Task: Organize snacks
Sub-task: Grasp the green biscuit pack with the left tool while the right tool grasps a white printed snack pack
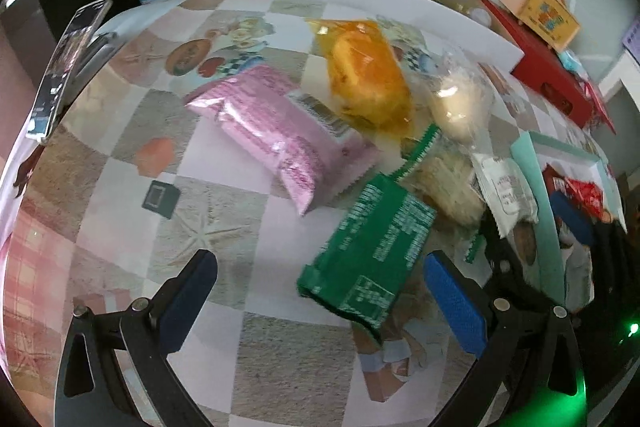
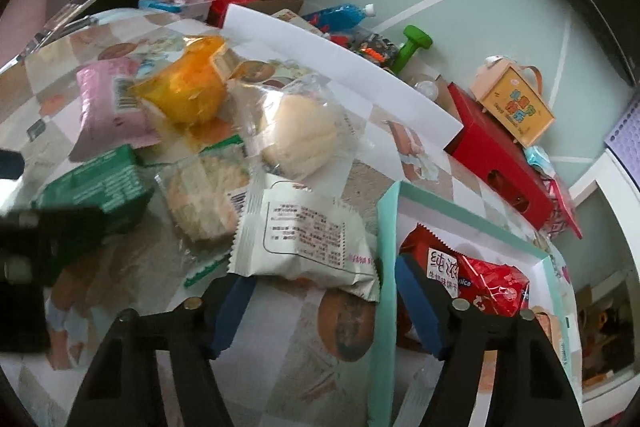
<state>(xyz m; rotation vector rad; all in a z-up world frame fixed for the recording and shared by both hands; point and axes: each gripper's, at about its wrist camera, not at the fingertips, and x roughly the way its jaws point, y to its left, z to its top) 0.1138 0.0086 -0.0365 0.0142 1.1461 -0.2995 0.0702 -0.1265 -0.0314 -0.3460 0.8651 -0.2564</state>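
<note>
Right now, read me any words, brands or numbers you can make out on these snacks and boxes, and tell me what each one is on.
"纯浓": white label on the red snack packet inside the mint-edged box.
"nice": blue patch on that same packet, partly cut off.
White packet: printed block, too small to read.
Green packet: white print, blurred.
Pink packet: barcode and text, unreadable.
Yellow gift box: lettering blurred.

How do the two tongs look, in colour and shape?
Both the left tongs and the right tongs have black angular arms with cut-out slots, silver round bolts and flat blue pads. A green light glows beside the left one.
</note>
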